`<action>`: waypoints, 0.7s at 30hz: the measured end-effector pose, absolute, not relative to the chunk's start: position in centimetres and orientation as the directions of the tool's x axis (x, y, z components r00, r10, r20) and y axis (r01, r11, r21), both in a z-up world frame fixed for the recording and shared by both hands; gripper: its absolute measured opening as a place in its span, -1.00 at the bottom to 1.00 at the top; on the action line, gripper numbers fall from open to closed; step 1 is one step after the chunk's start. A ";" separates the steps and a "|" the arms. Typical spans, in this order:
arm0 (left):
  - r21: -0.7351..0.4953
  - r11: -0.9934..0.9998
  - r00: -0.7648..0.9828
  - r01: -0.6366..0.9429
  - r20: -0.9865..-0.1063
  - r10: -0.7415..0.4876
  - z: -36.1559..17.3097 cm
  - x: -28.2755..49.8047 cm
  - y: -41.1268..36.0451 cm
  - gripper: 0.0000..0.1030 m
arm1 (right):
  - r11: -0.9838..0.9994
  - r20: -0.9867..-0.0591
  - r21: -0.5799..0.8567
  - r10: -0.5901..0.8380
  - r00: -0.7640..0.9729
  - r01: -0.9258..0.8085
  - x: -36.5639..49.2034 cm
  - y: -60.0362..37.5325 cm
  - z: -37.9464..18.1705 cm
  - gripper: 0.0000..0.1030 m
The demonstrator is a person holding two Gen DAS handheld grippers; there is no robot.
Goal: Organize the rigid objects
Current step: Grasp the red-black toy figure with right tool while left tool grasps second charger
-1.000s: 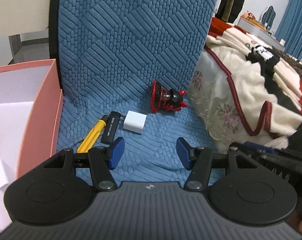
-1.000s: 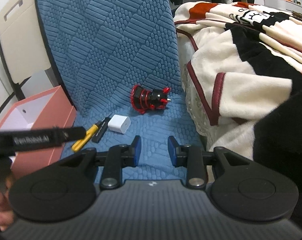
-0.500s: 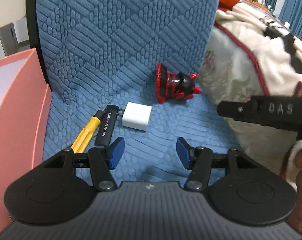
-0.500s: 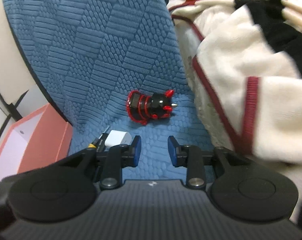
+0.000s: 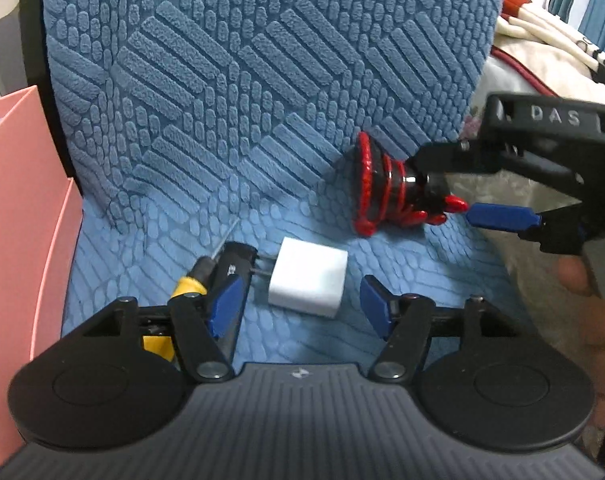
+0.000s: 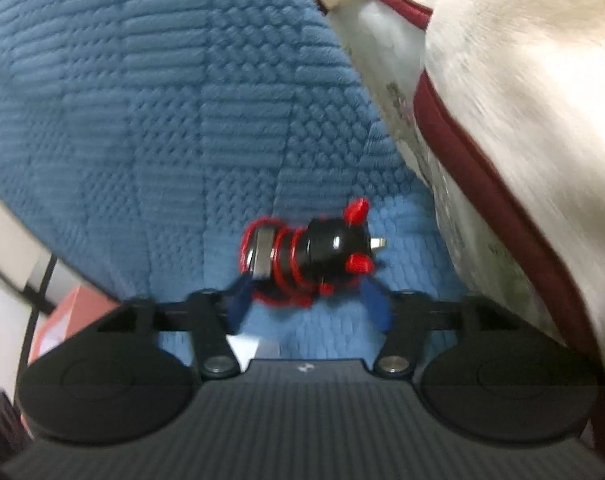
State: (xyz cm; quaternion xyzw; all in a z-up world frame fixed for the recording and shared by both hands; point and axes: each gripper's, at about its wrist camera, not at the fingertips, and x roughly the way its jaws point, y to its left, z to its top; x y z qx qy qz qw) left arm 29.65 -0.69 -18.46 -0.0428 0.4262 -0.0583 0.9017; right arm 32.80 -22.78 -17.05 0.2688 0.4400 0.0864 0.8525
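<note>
Closing in on two picks at once, both tools coming down onto the blue quilted chair seat (image 5: 150,216)

Right tool (image 6: 306,306): jaws opening, now wide, straddling the red-and-black toy figure (image 6: 306,256) that lies on its side near the seat back. Toy sits between the blue pads, nothing pressed yet as far as I can see; the frame is motion-blurred so contact at the left pad is hard to rule out. Left wrist view shows the same tool (image 5: 454,196) reaching in from the right, one finger above the toy, one blue pad at its horned end

Left tool (image 5: 298,300): jaws opening too, empty, white charger cube (image 5: 308,278) sitting between and just ahead of the pads, prongs pointing left toward a black stick (image 5: 232,268) and a yellow-handled screwdriver (image 5: 186,286) lying right beside it

Pink box (image 5: 18,216) stands at the seat's left edge, likely the drop target

My read on doing this well:
- right: seat deeper so the pads close on the solid black body, not the springy red coils or horns
- left: centre on the cube's flat faces, keep the left pad off the black stick
- soft cushion gives, so close before lifting
</note>
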 end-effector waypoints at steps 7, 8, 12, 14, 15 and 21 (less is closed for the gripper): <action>-0.126 0.988 0.628 0.091 -0.763 -0.155 -19.3 30.8 -1.2 0.36 | 0.835 -0.713 0.526 0.326 0.621 0.165 34.8 -22.9 -18.7 0.49; -0.127 0.987 0.629 0.093 -0.761 -0.158 -19.4 30.8 -1.2 0.36 | 0.825 -0.711 0.536 0.327 0.623 0.178 35.0 -23.0 -19.0 0.49; -0.103 0.989 0.633 0.109 -0.760 -0.149 -19.6 30.9 -1.9 0.35 | 0.803 -0.719 0.551 0.320 0.618 0.226 35.7 -23.5 -20.1 0.46; -0.089 0.989 0.634 0.116 -0.760 -0.143 -19.7 30.9 -2.0 0.32 | 0.807 -0.723 0.546 0.317 0.614 0.227 35.8 -23.4 -20.3 0.47; -0.087 0.989 0.636 0.117 -0.758 -0.142 -19.7 30.9 -1.9 0.31 | 0.810 -0.726 0.543 0.321 0.608 0.221 35.9 -23.2 -20.5 0.47; -0.080 0.988 0.639 0.130 -0.756 -0.145 -19.5 30.5 -2.0 -0.01 | 0.777 -0.715 0.589 0.373 0.592 0.222 35.8 -23.0 -20.7 0.25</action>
